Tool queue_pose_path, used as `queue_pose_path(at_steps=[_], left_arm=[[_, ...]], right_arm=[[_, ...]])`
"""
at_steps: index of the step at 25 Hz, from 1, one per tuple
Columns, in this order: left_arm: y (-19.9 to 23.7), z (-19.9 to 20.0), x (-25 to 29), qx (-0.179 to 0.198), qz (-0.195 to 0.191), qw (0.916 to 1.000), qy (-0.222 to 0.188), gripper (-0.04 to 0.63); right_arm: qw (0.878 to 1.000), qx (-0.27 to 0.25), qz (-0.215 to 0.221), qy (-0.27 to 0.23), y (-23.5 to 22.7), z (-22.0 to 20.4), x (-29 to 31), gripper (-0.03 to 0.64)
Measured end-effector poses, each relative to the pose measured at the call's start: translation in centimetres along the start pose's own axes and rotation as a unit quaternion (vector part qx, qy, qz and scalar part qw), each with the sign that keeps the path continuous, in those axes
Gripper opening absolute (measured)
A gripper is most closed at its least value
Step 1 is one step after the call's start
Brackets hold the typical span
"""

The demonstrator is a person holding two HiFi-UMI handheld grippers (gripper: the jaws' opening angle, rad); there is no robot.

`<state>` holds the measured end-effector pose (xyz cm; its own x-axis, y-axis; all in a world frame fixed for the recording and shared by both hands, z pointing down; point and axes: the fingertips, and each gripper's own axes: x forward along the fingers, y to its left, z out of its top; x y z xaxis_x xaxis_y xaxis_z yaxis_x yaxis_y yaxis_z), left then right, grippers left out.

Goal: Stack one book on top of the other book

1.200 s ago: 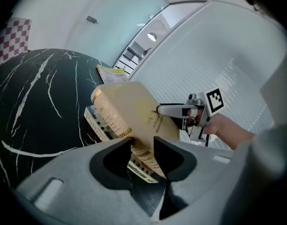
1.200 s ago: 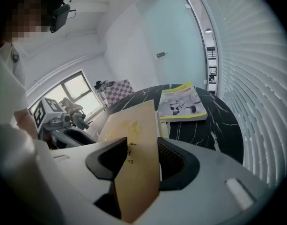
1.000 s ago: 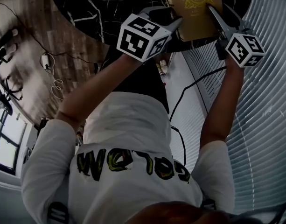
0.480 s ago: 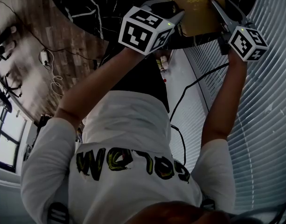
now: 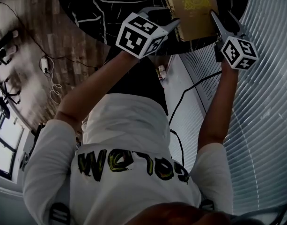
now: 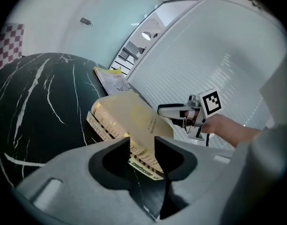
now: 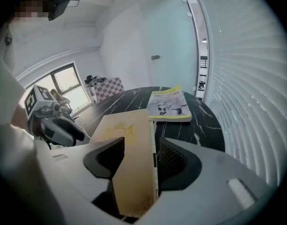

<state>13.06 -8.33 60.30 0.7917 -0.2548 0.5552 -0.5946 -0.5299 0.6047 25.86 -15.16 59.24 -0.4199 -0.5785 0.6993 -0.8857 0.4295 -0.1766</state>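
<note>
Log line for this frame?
left gripper, right gripper: jaws just opened further, tan book between, grip unclear | yellow-edged book: on table | stack: pending

This looks like an office or meeting room, plainly kept. A round black marble-look table (image 5: 110,8) stands near a right-hand wall of white slatted blinds (image 5: 269,102). The floor (image 5: 31,46) on the left is wood plank, with loose cables (image 5: 53,86) lying on it. At the far side are a window (image 7: 68,86), bare white walls (image 7: 129,46) and a checkered board (image 7: 108,85).

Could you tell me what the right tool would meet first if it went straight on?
The tan book, already between its jaws, which have just been opening; beyond it, probably the yellow-edged book.
</note>
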Motion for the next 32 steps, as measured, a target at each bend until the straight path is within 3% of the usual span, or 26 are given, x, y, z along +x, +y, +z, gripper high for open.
queue_pose_path(at_steps=[6,14,18,32], left_arm=[[-2.9,1.2,-3.0,0.034,-0.01,0.9992,-0.02,0.166],[-8.0,4.2,-8.9,0.073,-0.02,0.995,-0.066,0.166],[-10.4,5.4,-12.4,0.119,-0.011,0.9888,-0.089,0.143],[-16.2,8.7,-22.5,0.161,-0.011,0.9709,-0.176,0.059]], right_arm=[[0.998,-0.033,-0.022,-0.04,2.1,2.9,-4.5,0.221],[0.992,-0.044,0.005,-0.116,10.1,7.7,-11.3,0.181],[0.986,-0.04,0.012,-0.16,13.5,9.5,-14.4,0.161],[0.96,-0.049,0.032,-0.275,23.9,14.5,-21.8,0.022]])
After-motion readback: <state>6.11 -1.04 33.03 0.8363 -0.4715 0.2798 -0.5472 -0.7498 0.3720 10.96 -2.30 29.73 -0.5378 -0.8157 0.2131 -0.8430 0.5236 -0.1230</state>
